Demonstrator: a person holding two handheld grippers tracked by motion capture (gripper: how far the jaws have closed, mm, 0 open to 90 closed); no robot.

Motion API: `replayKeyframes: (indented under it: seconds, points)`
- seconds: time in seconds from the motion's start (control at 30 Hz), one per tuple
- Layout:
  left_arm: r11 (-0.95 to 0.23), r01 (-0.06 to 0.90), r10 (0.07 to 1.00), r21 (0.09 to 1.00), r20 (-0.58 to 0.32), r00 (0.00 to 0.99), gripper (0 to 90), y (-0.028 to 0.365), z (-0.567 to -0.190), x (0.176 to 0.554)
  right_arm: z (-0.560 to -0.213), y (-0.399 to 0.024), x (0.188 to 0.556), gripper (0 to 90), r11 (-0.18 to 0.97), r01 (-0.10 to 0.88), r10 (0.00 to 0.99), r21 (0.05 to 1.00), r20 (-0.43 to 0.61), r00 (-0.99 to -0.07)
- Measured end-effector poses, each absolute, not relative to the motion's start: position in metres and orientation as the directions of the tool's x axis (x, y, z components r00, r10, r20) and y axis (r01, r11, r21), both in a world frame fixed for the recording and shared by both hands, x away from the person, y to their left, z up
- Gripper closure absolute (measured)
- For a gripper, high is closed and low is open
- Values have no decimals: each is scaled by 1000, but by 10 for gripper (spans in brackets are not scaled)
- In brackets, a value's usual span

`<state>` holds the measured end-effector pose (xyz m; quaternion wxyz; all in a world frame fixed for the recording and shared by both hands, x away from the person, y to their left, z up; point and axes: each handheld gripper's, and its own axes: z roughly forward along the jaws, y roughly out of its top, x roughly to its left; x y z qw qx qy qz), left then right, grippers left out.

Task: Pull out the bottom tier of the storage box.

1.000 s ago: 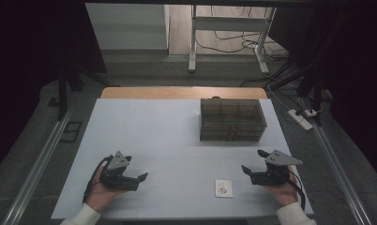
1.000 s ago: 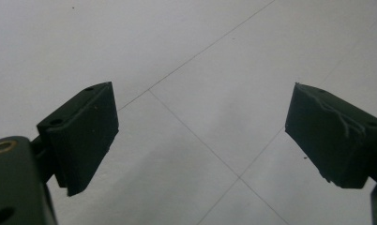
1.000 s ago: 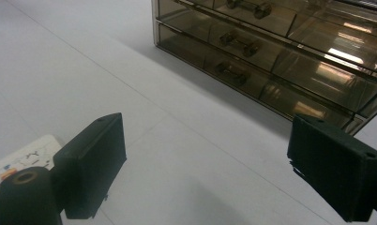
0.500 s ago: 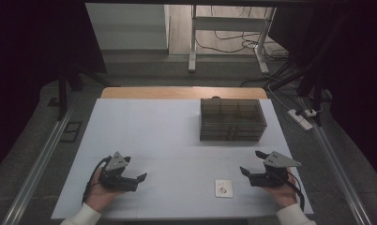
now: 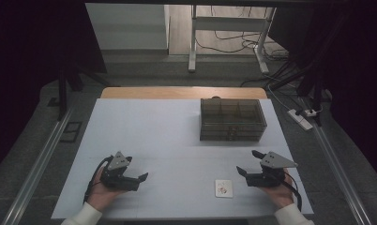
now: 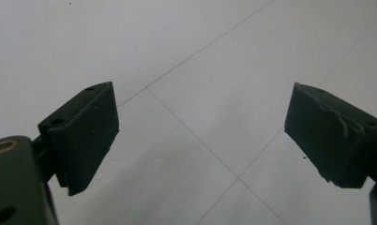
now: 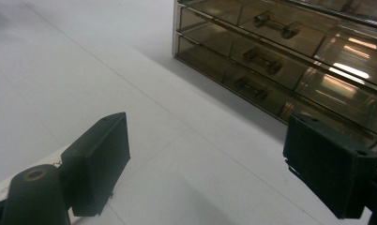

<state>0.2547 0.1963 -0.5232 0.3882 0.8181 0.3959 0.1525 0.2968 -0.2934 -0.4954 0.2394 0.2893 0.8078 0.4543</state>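
Note:
A smoky transparent drawer box (image 5: 231, 119) with three stacked drawers stands on the white table (image 5: 168, 136), right of the middle. In the right gripper view the drawer box (image 7: 280, 56) shows its small handles. A small white card (image 5: 223, 188) with a printed picture lies flat near the front edge. My right gripper (image 5: 247, 163) is held just right of the card, open and holding nothing, its jaws pointing left. In its own view my right gripper (image 7: 205, 140) points toward the box's foot. My left gripper (image 5: 139, 178) rests at the front left, open over bare table, as my left gripper (image 6: 200, 122) also shows close up.
Beyond the table's wooden far edge (image 5: 182, 92) there is a floor with cables and a metal frame leg (image 5: 192, 42). A power strip (image 5: 303, 118) lies off the right side. Rails run along both sides of the table.

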Motion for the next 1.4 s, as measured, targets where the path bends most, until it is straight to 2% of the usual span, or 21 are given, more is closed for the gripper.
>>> replayKeyframes:
  seconds: [0.5, 1.03, 1.4]
  points:
    - [-387, 527, 771, 757, -48, 635, 107, 196, -522, 253, -495, -282, 296, 149, 451, 215, 667, 866, -167, -726]
    - [-387, 528, 771, 756, -49, 635, 110, 197, -522, 253, -496, -276, 291, 158, 507, 157, 651, 848, -258, -714]
    - [-384, 532, 774, 755, -52, 631, 112, 197, -522, 253, -498, -270, 287, 162, 574, 78, 615, 815, -367, -698]
